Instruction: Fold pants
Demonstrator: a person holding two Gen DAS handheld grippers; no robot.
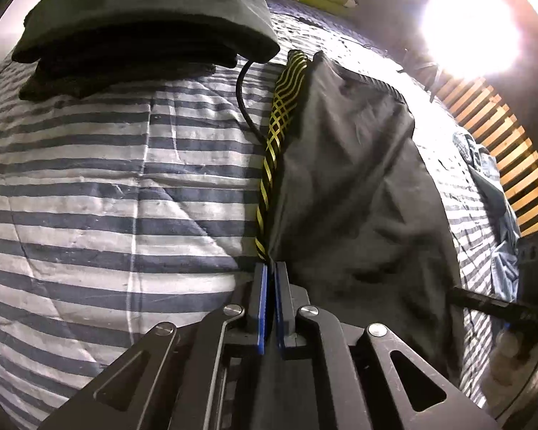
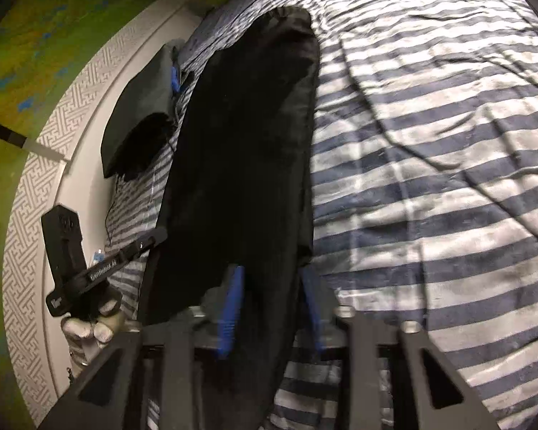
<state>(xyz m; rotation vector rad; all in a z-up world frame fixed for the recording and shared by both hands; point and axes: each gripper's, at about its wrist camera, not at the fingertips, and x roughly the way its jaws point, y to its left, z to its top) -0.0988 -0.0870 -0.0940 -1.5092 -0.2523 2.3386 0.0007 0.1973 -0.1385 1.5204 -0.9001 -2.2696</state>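
- My left gripper (image 1: 271, 268) has its jaws pressed together on the near edge of the dark pants (image 1: 348, 186).
- My right gripper (image 2: 272, 279) straddles that end with jaws parted; the blur hides any contact.
- The pants lie lengthwise on the striped bed (image 1: 89, 179).
- Folded dark clothes (image 1: 143, 28) sit farther off.

Dark pants (image 1: 348, 179) with yellow-patterned side stripe lie lengthwise on striped bedding.
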